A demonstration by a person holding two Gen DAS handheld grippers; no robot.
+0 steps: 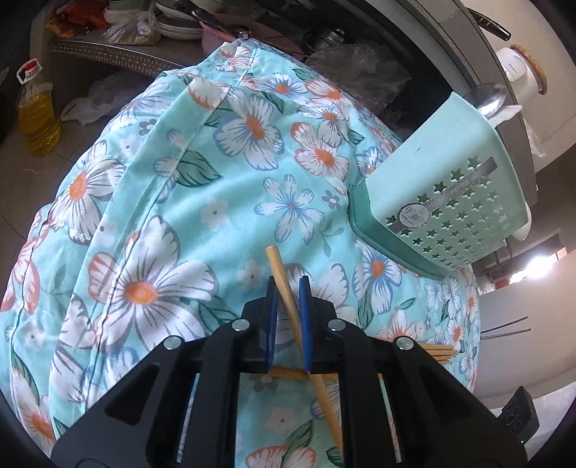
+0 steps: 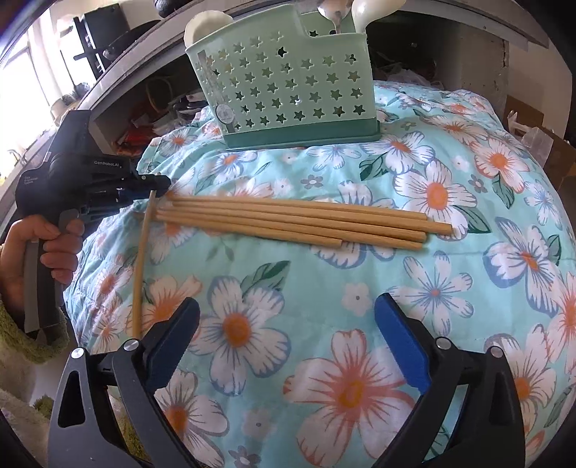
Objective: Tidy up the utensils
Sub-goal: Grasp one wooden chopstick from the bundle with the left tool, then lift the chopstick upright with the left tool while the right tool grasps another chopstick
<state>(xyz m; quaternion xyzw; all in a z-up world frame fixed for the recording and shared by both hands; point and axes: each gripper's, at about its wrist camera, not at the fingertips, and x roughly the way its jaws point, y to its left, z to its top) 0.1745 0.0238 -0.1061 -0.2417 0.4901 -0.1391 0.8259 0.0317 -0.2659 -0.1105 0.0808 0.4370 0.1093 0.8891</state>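
My left gripper (image 1: 288, 284) is shut on one wooden chopstick (image 1: 288, 298), which runs slantwise between its blue pads. In the right wrist view that gripper (image 2: 158, 181) sits at the left end of the pile, and its chopstick (image 2: 142, 259) hangs down toward the camera. Several more chopsticks (image 2: 295, 219) lie side by side on the flowered cloth (image 2: 324, 288); their ends (image 1: 435, 351) show at the right of the left wrist view. A mint-green star-holed holder (image 2: 284, 90) (image 1: 442, 187) stands behind them with spoons (image 2: 338, 10) in it. My right gripper (image 2: 288, 304) is open over bare cloth, short of the pile.
A person's hand (image 2: 54, 248) grips the left tool's handle. A bottle of yellow oil (image 1: 36, 118) stands on the floor at the left. Stacked plates (image 1: 176, 25) and plastic bags fill the shelf behind. A white jar (image 1: 522, 68) stands beyond the holder.
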